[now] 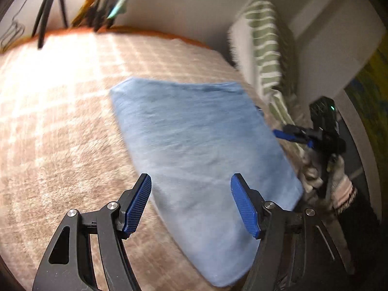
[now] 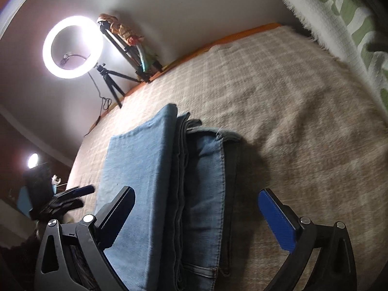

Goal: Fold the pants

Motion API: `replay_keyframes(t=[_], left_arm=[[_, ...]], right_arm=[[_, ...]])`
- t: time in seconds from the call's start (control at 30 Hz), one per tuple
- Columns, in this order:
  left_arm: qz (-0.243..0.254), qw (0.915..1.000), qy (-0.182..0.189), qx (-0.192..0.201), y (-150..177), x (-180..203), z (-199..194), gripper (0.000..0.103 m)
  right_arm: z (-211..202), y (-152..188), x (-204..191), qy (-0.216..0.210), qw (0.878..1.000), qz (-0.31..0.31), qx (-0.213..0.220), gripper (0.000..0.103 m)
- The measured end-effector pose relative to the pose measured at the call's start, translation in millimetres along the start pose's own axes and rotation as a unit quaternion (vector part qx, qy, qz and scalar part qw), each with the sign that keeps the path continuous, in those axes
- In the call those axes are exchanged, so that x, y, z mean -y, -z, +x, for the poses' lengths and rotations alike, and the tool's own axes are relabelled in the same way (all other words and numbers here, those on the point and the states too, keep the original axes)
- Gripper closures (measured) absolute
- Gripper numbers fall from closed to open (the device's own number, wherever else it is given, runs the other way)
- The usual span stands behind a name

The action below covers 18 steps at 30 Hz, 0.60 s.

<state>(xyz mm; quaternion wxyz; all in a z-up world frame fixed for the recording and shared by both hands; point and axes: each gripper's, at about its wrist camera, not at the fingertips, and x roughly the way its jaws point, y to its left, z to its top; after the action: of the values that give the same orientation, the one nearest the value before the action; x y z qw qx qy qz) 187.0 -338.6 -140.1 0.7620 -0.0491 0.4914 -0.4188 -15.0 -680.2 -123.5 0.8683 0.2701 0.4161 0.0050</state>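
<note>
Two views, both with my grippers parted and nothing between their pads.

From my left wrist, my left gripper (image 1: 191, 203) stands open over the near edge of the folded pants (image 1: 194, 145), a smooth blue slab lying flat on the beige checked blanket (image 1: 60, 121) that covers the bed. The blue pads (image 1: 138, 203) hang above the cloth without pinching it, as far as the blurred picture lets me judge. Off to that picture's right, past the pants' far edge, I can see my right gripper (image 1: 293, 135) and my hand in a striped sleeve cuff (image 1: 342, 189) holding it. A green-and-white striped pillow (image 1: 266, 48) leans against the wall behind.

From my right wrist, my right gripper (image 2: 196, 215) is spread wide, one finger on each side of the stacked denim. The pants (image 2: 169, 181) show here edge-on: several folded layers piled up, the top panel smooth, the hem and seams visible lower down. Neither pad touches them. My left gripper (image 2: 75, 194) shows dark at this picture's left edge, beside the pile. A lit ring light (image 2: 72, 51) on a small tripod (image 2: 109, 80) stands at the far edge of the bed.
</note>
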Motion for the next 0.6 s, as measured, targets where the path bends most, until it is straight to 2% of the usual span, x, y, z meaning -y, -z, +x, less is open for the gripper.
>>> replay_keyframes(t=[0.13, 0.2, 0.33, 0.4, 0.5, 0.57, 0.6], left_arm=[[-0.034, 0.9992, 0.005, -0.022, 3, -13, 13, 0.035], [-0.038, 0.999, 0.015, -0.016, 3, -15, 14, 0.035], [-0.049, 0.998, 0.035, -0.017, -2, -20, 17, 0.035], [-0.054, 0.9972, 0.049, -0.018, -3, -21, 19, 0.035], [-0.045, 0.9971, 0.059, -0.014, -4, -19, 22, 0.035], [-0.045, 0.9965, 0.069, -0.011, -7, -17, 26, 0.035], [-0.045, 0.9961, 0.075, -0.011, -9, -15, 28, 0.035]], right_arm=[[16, 5, 6, -0.016, 0.999, 0.011, -0.026, 0.0], [20, 7, 6, -0.025, 0.999, 0.009, -0.023, 0.0], [24, 9, 10, -0.106, 0.993, 0.034, -0.031, 0.0], [28, 10, 8, -0.124, 0.991, 0.034, -0.039, 0.0], [37, 14, -7, -0.123, 0.991, 0.005, -0.05, 0.0], [44, 16, -25, -0.088, 0.994, -0.028, -0.05, 0.0], [47, 17, -34, -0.072, 0.995, -0.043, -0.052, 0.005]])
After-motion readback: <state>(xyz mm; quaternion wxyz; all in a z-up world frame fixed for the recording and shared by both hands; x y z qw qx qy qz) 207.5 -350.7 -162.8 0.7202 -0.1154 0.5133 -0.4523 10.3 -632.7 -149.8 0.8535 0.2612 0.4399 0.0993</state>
